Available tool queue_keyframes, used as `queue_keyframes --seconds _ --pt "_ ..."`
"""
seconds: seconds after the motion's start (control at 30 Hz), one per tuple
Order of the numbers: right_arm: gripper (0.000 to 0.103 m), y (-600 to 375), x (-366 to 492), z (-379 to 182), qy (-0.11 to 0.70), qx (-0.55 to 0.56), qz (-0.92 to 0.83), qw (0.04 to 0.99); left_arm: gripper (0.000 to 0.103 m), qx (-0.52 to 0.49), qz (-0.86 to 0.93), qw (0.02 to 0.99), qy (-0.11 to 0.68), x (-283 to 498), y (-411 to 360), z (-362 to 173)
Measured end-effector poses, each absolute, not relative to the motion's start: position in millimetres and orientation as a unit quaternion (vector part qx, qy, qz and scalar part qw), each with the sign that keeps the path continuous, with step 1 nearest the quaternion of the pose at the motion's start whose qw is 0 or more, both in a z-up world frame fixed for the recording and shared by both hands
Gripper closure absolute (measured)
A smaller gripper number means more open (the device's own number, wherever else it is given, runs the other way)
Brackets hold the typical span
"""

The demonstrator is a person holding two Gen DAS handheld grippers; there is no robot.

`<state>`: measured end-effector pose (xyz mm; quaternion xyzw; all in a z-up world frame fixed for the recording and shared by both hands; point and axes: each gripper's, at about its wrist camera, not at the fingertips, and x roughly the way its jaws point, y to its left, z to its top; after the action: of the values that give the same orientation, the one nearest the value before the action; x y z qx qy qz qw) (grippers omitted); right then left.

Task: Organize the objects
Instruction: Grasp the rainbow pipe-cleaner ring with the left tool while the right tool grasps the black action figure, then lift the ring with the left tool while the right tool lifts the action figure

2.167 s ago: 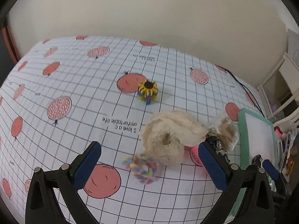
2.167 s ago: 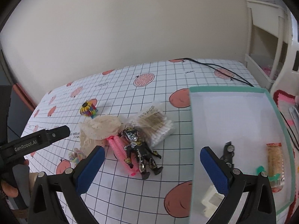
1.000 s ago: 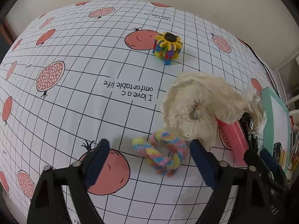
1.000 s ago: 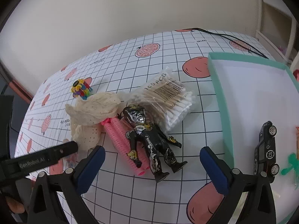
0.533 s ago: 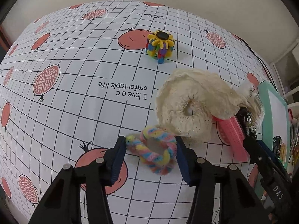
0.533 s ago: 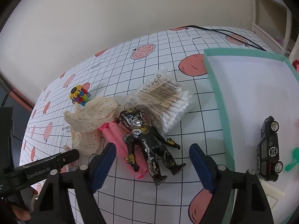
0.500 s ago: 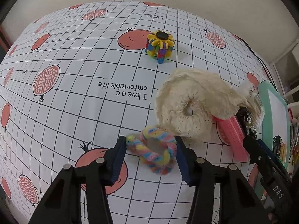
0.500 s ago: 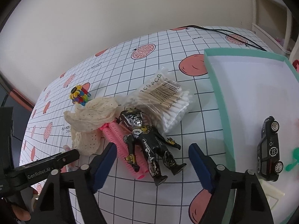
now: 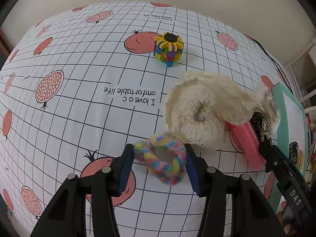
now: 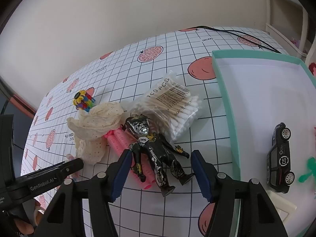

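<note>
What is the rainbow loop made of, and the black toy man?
The rainbow loop looks like soft fuzzy yarn or chenille: twisted pastel strands with a fluffy surface. The black toy man looks like hard plastic, glossy, with worn silver and gold paint; its stiff moulded limbs suggest this, though I cannot be sure.

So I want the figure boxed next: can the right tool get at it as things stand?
Probably yes. The right tool is open with its fingers either side of the black figure, which lies on top of the pink rollers, nothing over it.

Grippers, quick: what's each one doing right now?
Left gripper: shut on the pastel rainbow fuzzy scrunchie.
Right gripper: open, straddling the black-and-silver plastic action figure.
</note>
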<state>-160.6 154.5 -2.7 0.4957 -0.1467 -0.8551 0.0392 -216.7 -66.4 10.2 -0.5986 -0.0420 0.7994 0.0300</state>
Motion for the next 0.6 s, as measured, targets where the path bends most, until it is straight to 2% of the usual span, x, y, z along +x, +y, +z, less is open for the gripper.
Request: queue_keyframes --seconds 0.6 --pt "0.039 137 -159 -3 -0.125 0.504 -0.852 0.073 0.050 -0.598 0.800 0.032 -0.033 -218 -63 9"
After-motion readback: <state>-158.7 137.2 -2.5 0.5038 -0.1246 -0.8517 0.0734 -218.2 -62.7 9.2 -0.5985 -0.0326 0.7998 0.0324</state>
